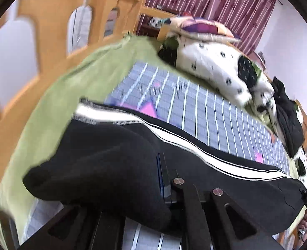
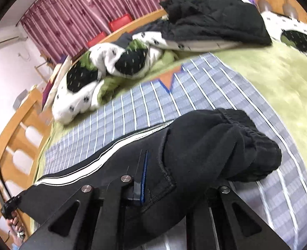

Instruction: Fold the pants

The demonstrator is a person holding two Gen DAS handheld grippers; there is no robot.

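Gripping the black pants (image 1: pixel 103 156), the left gripper (image 1: pixel 163 179) is closed on the cloth, lifted over the striped mat (image 1: pixel 205 112) on the bed (image 1: pixel 55 95). Only the left view shows the headboard (image 1: pixel 49 16) and a patchwork pillow (image 1: pixel 205 28). The right view shows the right gripper (image 2: pixel 142 179) clamped beside the elastic waistband (image 2: pixel 253 131), plus a dark garment (image 2: pixel 215 20) near the bed's far edge.
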